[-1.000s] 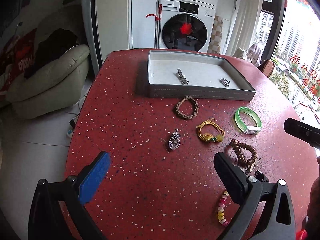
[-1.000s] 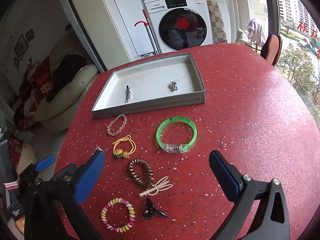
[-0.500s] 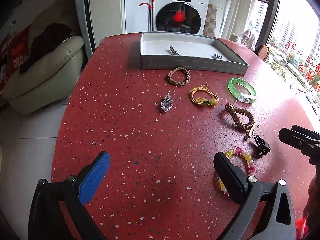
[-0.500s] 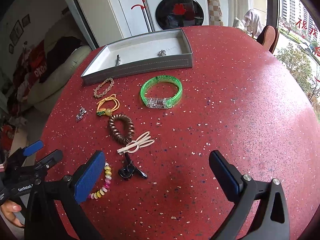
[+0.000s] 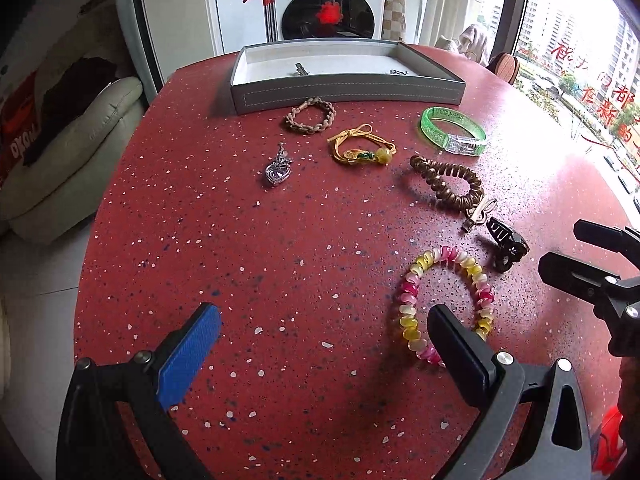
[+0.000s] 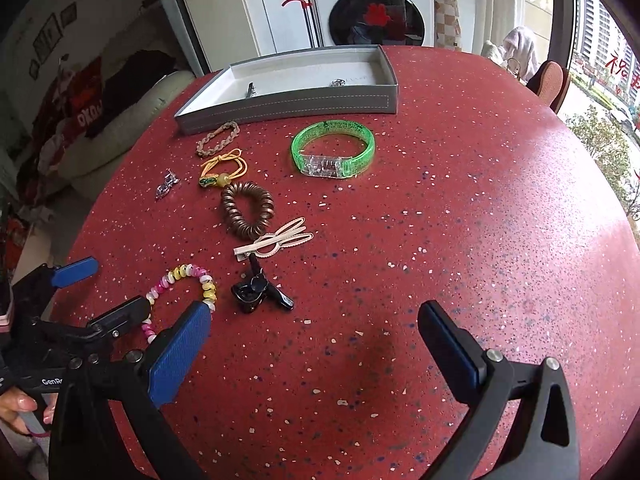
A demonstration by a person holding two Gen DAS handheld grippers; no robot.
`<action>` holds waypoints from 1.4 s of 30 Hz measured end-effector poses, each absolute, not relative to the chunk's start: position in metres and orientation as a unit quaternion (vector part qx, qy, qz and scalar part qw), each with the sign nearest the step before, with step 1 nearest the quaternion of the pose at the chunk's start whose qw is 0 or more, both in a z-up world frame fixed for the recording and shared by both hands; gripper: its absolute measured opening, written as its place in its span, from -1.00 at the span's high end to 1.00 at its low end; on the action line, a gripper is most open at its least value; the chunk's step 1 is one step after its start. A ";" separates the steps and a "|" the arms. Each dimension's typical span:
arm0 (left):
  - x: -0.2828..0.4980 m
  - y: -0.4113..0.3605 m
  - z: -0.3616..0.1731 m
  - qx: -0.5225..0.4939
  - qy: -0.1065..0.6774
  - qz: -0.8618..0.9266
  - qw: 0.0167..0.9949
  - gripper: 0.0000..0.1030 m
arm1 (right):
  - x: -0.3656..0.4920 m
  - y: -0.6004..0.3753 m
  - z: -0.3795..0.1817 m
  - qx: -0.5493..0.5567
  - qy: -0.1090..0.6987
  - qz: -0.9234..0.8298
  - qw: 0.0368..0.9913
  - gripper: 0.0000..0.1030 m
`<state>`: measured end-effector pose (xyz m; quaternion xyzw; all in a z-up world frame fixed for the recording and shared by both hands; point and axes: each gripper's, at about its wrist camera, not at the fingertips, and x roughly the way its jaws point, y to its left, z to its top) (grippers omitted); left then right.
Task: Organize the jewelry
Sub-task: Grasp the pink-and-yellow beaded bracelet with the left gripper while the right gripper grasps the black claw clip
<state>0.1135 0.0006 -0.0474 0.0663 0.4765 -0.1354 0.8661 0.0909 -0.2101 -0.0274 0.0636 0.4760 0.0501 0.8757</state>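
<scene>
Jewelry-strewn red speckled table (image 5: 280,280) before washing machine (image 5: 332,12), cream sofa (image 5: 72,152) alongside.

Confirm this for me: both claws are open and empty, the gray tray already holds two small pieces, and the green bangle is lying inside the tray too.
Not quite. The green bangle lies on the red table, in front of the gray tray, as the right wrist view shows. The rest holds: the left claw and right claw are open and empty, and two small pieces lie in the tray.

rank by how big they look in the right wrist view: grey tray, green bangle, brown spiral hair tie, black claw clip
1. grey tray
2. green bangle
3. brown spiral hair tie and black claw clip: they look alike, and the clip lies nearer the camera, so unranked.
</scene>
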 end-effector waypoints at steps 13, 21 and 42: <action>0.116 -0.011 -0.053 0.094 0.471 -0.134 0.867 -1.00 | 0.101 -0.195 -0.042 0.010 0.488 0.090 0.868 -0.54; 0.115 -0.012 -0.051 0.092 0.466 -0.139 0.869 -1.00 | 0.109 -0.179 -0.042 -0.031 0.484 0.101 0.869 -0.29; 0.105 -0.027 -0.042 0.070 0.475 -0.217 0.850 0.47 | 0.105 -0.190 -0.037 0.008 0.481 0.072 0.874 0.48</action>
